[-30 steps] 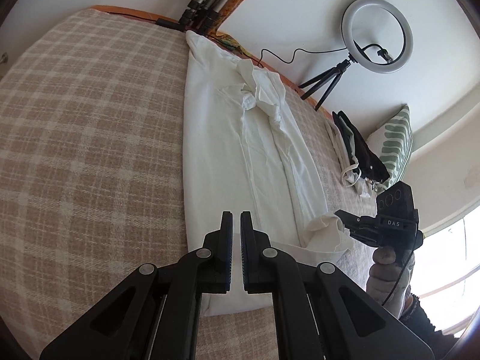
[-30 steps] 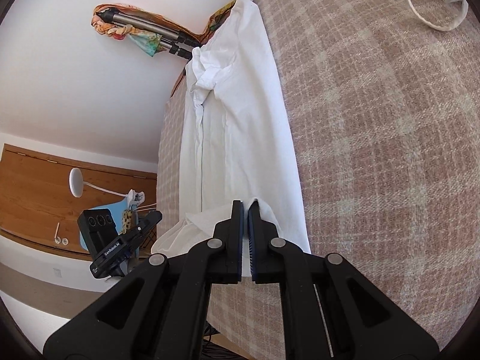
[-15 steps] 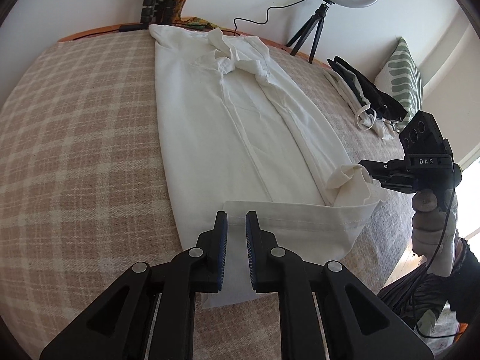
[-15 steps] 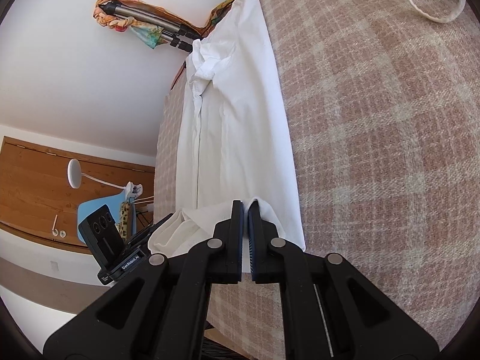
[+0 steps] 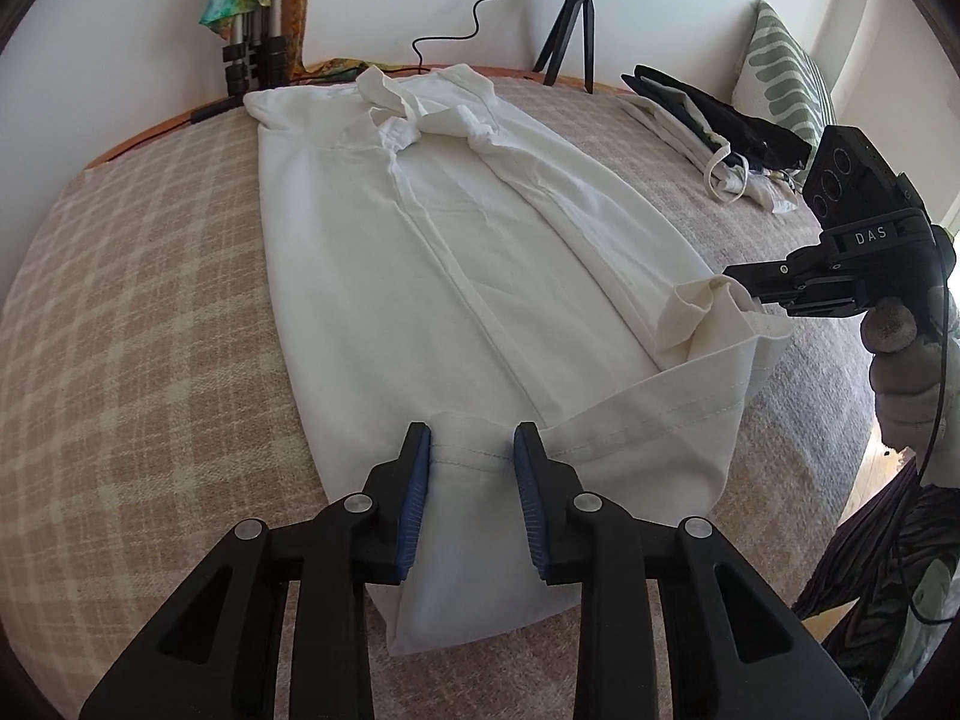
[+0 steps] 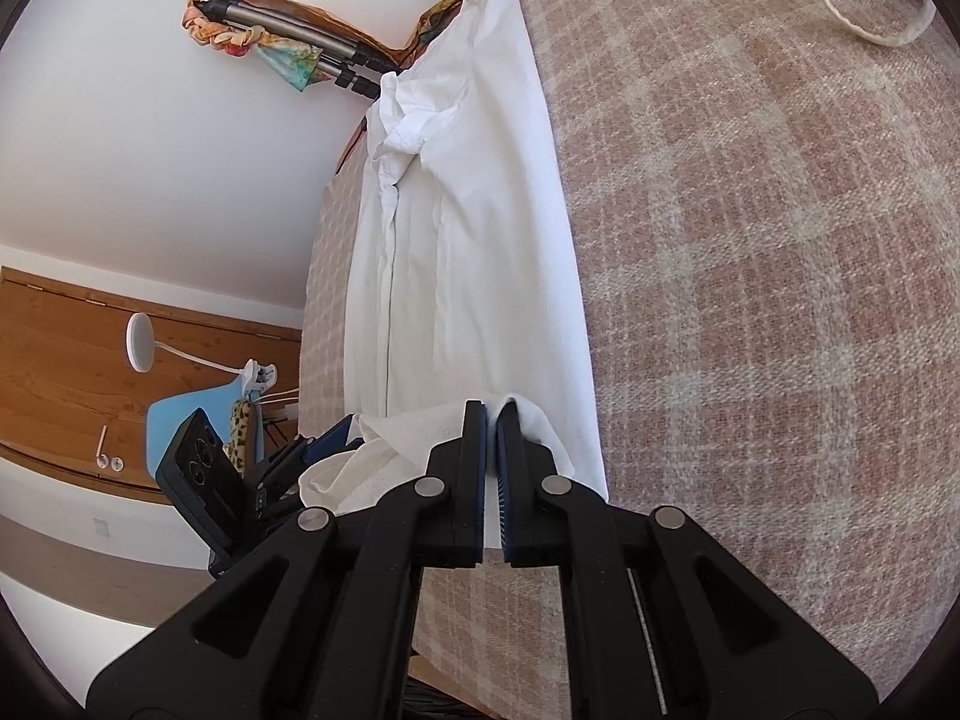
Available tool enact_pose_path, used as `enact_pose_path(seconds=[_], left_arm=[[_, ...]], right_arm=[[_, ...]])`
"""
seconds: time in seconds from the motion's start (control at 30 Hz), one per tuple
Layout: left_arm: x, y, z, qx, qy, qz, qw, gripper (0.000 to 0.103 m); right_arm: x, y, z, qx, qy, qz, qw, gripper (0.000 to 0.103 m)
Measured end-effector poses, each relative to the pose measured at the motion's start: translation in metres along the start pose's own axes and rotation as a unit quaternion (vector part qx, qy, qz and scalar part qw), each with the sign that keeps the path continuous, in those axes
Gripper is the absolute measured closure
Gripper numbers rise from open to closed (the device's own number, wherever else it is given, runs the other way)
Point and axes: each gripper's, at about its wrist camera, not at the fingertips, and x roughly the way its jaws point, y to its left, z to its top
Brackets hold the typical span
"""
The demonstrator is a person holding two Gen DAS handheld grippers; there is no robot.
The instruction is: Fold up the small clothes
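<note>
Both grippers at the shirt (image 5: 456, 276) hem.
Left gripper (image 5: 472, 450) closing, hem between its jaws; right gripper (image 6: 491, 420) clamps the hem corner.

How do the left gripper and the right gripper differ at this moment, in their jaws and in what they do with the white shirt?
The left gripper has a clear gap between its jaws, which are closing with the hem of the white shirt between them; the right gripper is shut on a bunched corner. The left one is at the hem's near-left corner, the right one at the opposite corner. Both are black with blue pads.
</note>
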Motion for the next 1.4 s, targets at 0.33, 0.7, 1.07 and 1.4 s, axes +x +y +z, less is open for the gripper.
enact_pose_path(seconds=[0.33, 0.7, 1.07, 1.4], left_arm=[[-0.020, 0.016, -0.003, -0.050, -0.039, -0.011, 0.9979, 0.099], [-0.033, 0.045, 0.013, -0.113, -0.083, -0.017, 0.9900, 0.099], [-0.011, 0.067, 0.030, -0.123, -0.092, 0.010, 0.9881, 0.099], [0.000, 0.063, 0.034, -0.097, -0.085, 0.018, 0.9915, 0.099]], right_arm=[[-0.005, -0.004, 0.003, 0.022, -0.006, 0.016, 1.000, 0.098], [-0.007, -0.005, 0.012, 0.044, -0.013, 0.031, 0.998, 0.098], [-0.010, -0.013, 0.044, 0.088, -0.031, 0.029, 0.995, 0.083], [-0.026, 0.028, 0.042, -0.087, -0.075, -0.078, 0.990, 0.054]])
